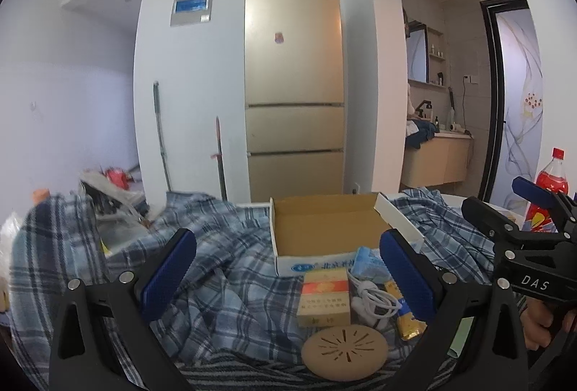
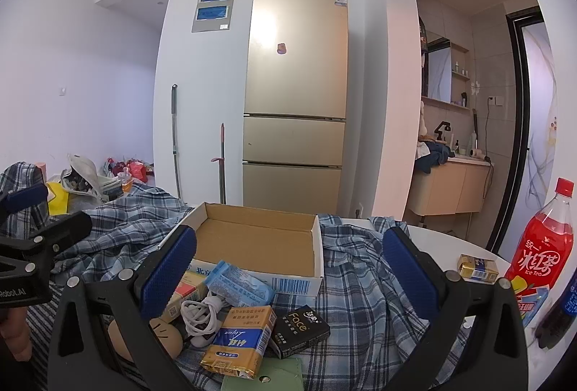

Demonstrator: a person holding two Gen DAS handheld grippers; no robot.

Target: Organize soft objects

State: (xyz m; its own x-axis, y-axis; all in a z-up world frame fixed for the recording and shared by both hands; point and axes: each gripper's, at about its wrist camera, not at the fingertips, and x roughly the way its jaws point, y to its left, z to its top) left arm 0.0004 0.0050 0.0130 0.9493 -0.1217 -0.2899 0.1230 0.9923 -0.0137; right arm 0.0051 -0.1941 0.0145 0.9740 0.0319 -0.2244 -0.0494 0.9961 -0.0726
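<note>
Left wrist view: left gripper [image 1: 286, 277] spread wide, holding nothing, its blue pads hanging over a rumpled plaid cloth [image 1: 230, 283] that covers the table. Between the pads, toward 12 o'clock, an open cardboard box [image 1: 324, 229] sits on the cloth. Just in front of it lie a blue tissue pack [image 1: 368, 261], an orange-and-cream carton [image 1: 324, 301], a coiled white cable [image 1: 371, 299] and, at 6 o'clock, a round tan disc [image 1: 344, 353]. The right gripper [image 1: 505, 207] enters at 3 o'clock.

Right wrist view: right gripper [image 2: 288, 277] likewise wide apart and empty above the plaid cloth [image 2: 360, 283]. The box [image 2: 258, 241] lies at 12 o'clock, the tissue pack [image 2: 239, 284] touching its front wall. Nearer are the cable [image 2: 200, 313], a gold-and-blue pack [image 2: 238, 337] and a black "Face" box [image 2: 301, 331]. A red iced-tea bottle [image 2: 541, 243] stands at 3 o'clock on the bare white table [image 2: 443, 239]. The left gripper [image 2: 39, 210] shows at 9 o'clock.
</note>
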